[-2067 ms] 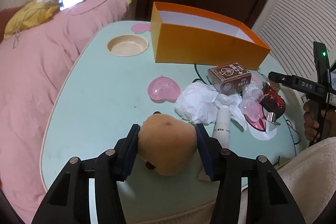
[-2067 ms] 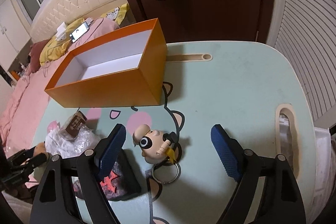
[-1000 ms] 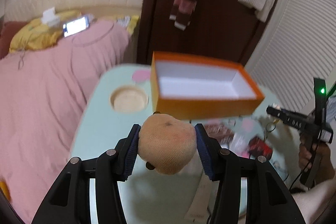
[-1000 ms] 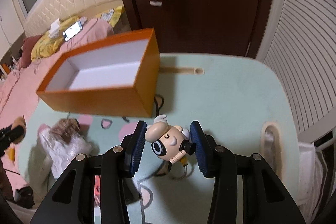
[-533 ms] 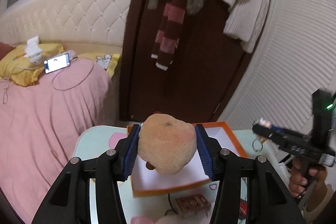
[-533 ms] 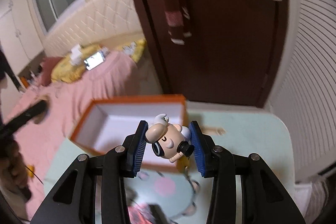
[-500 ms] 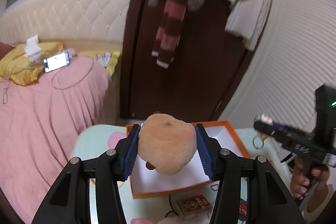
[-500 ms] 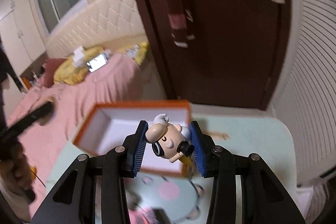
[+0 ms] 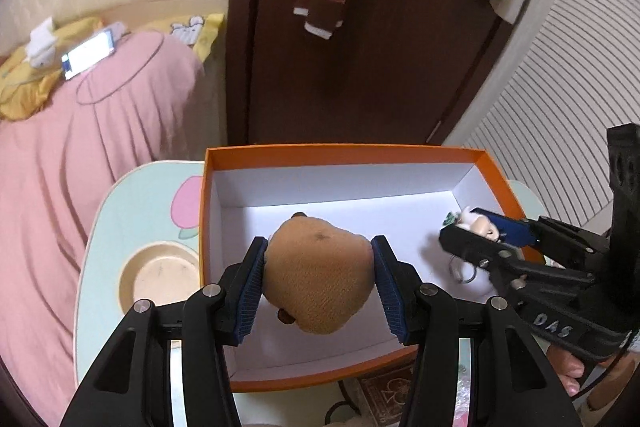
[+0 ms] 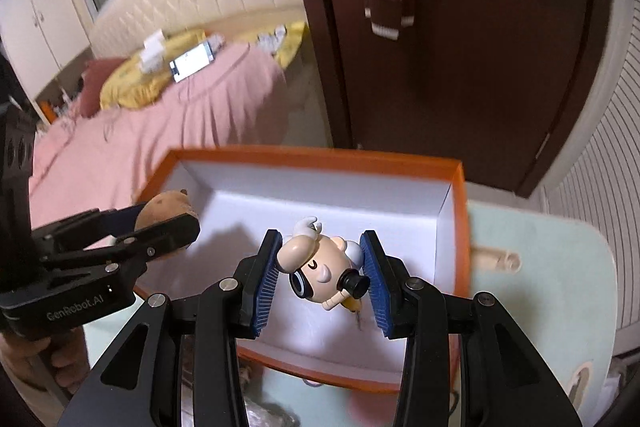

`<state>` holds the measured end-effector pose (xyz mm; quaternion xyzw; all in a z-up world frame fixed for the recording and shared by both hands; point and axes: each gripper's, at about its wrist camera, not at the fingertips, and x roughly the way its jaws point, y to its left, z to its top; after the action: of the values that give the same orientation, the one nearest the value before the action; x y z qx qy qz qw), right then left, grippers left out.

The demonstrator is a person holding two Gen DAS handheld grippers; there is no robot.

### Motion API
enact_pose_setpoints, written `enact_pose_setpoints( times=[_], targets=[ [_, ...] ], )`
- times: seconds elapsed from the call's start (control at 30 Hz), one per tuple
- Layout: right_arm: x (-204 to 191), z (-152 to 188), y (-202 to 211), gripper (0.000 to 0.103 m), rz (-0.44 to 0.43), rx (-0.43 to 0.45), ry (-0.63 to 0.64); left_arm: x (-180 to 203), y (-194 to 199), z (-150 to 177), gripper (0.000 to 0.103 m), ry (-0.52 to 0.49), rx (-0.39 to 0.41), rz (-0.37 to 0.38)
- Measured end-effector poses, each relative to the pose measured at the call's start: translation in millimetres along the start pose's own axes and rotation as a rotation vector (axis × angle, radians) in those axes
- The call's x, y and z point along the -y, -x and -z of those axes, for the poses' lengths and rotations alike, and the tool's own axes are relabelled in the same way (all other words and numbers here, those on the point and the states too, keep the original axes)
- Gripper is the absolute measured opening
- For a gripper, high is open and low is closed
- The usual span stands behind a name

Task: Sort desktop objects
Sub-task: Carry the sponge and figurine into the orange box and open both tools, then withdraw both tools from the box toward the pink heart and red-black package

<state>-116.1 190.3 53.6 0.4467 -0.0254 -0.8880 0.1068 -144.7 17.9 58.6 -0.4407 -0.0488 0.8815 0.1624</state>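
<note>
Two handheld grippers hang over an open orange box [image 9: 344, 151] on a pale green table [image 9: 132, 195]. The left gripper [image 9: 318, 285] pinches a tan plush toy [image 9: 316, 279]; the right gripper [image 10: 320, 279] pinches a cartoon keychain [image 10: 320, 271]. Both items sit above the white interior, likely positioned for dropping inside.

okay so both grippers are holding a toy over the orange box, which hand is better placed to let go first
Either could, with a slight edge to the left. The left gripper holds the tan plush toy over the middle of the white floor of the orange cardboard box. The right gripper holds the small cartoon figure keychain nearer the box's right wall.
</note>
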Motion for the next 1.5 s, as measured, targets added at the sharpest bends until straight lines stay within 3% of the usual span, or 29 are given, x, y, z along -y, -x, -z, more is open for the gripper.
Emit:
enact_pose_setpoints(
  times=[0.17, 0.4, 0.57, 0.87, 1.0, 1.13, 1.23, 1.3, 1.4, 1.5],
  targets=[
    [-4.2, 6.9, -2.4, 0.042, 0.037, -0.006, 0.04, -0.4, 0.8, 3.5, 0.053, 0.013, 0.009, 0.011],
    [1.2, 7.6, 3.6, 0.042, 0.023, -0.01, 0.006, -4.6, 9.2, 5.5, 0.061, 0.047, 0.047, 0.052],
    [7.1, 4.8, 22.3, 0.042, -0.012, 0.044, -0.032, -11.3, 33.3, 5.4, 0.064, 0.082, 0.115, 0.083],
    [14.0, 17.4, 70.7, 0.045, -0.043, 0.146, -0.064, -36.0, 91.9, 30.4, 0.075, 0.089, 0.206, -0.009],
    [17.9, 34.0, 88.5, 0.045, -0.044, 0.16, -0.072, -44.9, 104.9, 55.8, 0.075, 0.087, 0.196, -0.035],
    [18.0, 58.3, 100.1, 0.045, -0.05, 0.13, -0.044, -46.9, 103.8, 90.2, 0.075, 0.052, 0.129, -0.047],
    [14.5, 82.0, 101.2, 0.045, -0.021, 0.086, -0.006, -45.3, 95.3, 112.7, 0.073, 0.044, 0.098, -0.162],
    [12.5, 98.6, 100.0, 0.045, 0.004, 0.061, 0.014, -45.2, 91.0, 121.5, 0.064, 0.052, 0.083, -0.153],
    [12.6, 119.3, 96.2, 0.045, 0.026, 0.027, 0.016, -43.7, 86.3, 125.1, 0.064, 0.064, 0.081, -0.121],
    [13.7, 130.9, 95.6, 0.045, -0.01, 0.005, -0.01, -38.1, 80.8, 122.9, 0.064, 0.04, 0.082, -0.1]
  ],
)
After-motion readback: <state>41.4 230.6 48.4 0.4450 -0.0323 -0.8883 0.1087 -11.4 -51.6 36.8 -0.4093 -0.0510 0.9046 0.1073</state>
